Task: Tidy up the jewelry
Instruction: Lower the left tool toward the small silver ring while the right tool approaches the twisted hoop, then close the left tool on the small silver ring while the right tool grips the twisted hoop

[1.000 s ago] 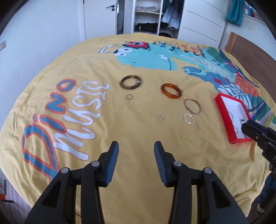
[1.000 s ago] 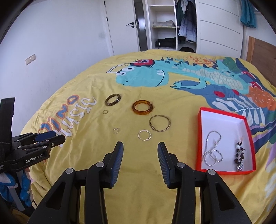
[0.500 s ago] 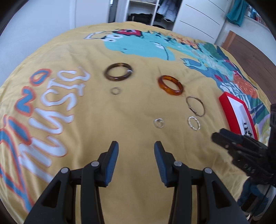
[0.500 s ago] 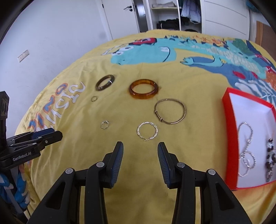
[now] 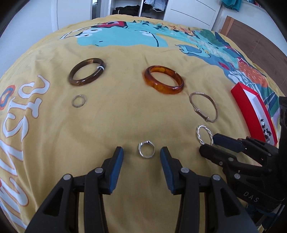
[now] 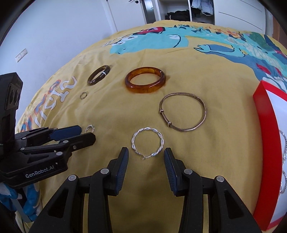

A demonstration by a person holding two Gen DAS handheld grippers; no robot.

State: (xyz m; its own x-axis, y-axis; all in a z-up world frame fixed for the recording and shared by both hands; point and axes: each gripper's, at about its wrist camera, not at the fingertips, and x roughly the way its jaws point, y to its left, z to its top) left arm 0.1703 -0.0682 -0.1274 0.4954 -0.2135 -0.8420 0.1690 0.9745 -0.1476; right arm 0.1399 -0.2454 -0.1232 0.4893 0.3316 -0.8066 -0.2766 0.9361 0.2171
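Observation:
Jewelry lies spread on a yellow bedspread. My left gripper (image 5: 141, 152) is open, its blue pads either side of a small silver ring (image 5: 146, 149) and apart from it. My right gripper (image 6: 145, 153) is open around the near part of a twisted silver hoop (image 6: 147, 143), not touching it. Farther off lie an amber bangle (image 5: 164, 79) (image 6: 145, 82), a dark brown bangle (image 5: 86, 72) (image 6: 99, 75), a thin metal bangle (image 5: 203, 106) (image 6: 183, 112) and a small plain ring (image 5: 78, 100) (image 6: 83, 95). A red box (image 5: 254, 111) (image 6: 265, 143) sits at the right.
The red box holds a silver chain (image 6: 283, 161) and dark beads (image 5: 265, 129). Each gripper shows in the other's view: the right gripper (image 5: 215, 145) and the left gripper (image 6: 84, 134). White wardrobes and an open closet (image 6: 179, 12) stand beyond the bed.
Both grippers have come down and forward toward the bedspread. The silver ring now lies between the left pads and the twisted hoop between the right pads. Jaw widths look unchanged.

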